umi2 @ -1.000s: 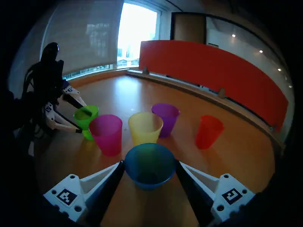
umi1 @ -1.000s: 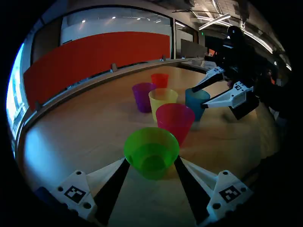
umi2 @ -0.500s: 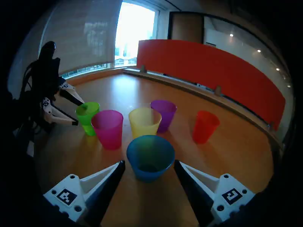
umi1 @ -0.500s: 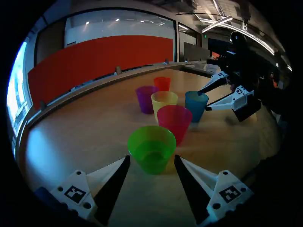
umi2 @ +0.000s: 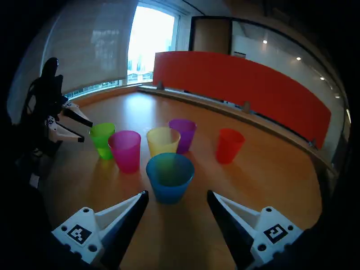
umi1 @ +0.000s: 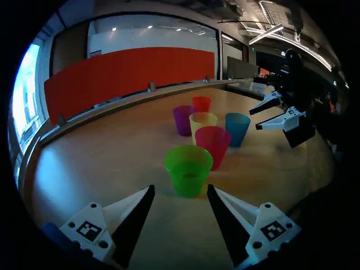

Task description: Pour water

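Several coloured plastic cups stand upright on a wooden table (umi1: pixel 99 148). In the left gripper view a green cup (umi1: pixel 188 170) stands just ahead of my open left gripper (umi1: pixel 179 191), with nothing between its fingers; some liquid shows at its bottom. Behind it are a pink cup (umi1: pixel 213 145), a yellow cup (umi1: pixel 202 124), a blue cup (umi1: pixel 237 128), a purple cup (umi1: pixel 183 119) and a red cup (umi1: pixel 201 103). In the right gripper view the blue cup (umi2: pixel 170 177) stands just ahead of my open right gripper (umi2: pixel 176 194). The right gripper (umi1: pixel 258 118) also hangs open right of the blue cup.
An orange partition (umi1: pixel 130 74) runs along the table's far edge, with bright windows (umi2: pixel 148 42) beyond. In the right gripper view the green cup (umi2: pixel 102 140), pink cup (umi2: pixel 124 150), yellow cup (umi2: pixel 163 140), purple cup (umi2: pixel 182 134) and red cup (umi2: pixel 229 145) stand behind the blue one, the left gripper (umi2: pixel 82 130) at far left.
Both grippers have drawn back from their cups. The green cup and the blue cup, which sat between the fingers a second ago, now stand free ahead of the fingertips.
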{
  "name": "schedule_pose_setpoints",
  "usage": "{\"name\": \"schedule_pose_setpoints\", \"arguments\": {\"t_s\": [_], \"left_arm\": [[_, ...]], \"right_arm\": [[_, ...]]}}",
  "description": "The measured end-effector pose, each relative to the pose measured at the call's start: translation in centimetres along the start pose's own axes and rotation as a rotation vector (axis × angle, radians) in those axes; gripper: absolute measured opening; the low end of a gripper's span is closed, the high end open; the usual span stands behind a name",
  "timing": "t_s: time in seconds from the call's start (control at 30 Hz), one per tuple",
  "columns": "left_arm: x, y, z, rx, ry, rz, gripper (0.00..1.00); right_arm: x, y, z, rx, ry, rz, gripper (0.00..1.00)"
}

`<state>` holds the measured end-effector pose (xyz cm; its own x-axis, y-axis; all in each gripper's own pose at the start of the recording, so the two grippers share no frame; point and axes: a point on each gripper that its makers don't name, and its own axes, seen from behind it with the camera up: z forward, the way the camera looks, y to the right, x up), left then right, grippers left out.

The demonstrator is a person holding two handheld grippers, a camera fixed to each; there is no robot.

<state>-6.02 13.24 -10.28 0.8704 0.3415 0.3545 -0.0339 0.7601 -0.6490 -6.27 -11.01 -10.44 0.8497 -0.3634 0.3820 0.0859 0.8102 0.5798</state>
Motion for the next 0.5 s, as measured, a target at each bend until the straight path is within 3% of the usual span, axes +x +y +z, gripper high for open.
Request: {"name": "schedule_pose_setpoints", "arguments": {"t_s": [0.2, 0.5], "left_arm": [[0.2, -1.2, -1.4, 0.046, 0.029, -0.028, 0.86], [1.8, -4.2, -4.1, 0.166, 0.117, -0.067, 0.86]], "right_arm": [[0.1, 1.0, -1.4, -0.057, 0.032, 0.025, 1.0], [1.5, 2.7, -3.3, -0.161, 0.119, 0.047, 1.0]]}}
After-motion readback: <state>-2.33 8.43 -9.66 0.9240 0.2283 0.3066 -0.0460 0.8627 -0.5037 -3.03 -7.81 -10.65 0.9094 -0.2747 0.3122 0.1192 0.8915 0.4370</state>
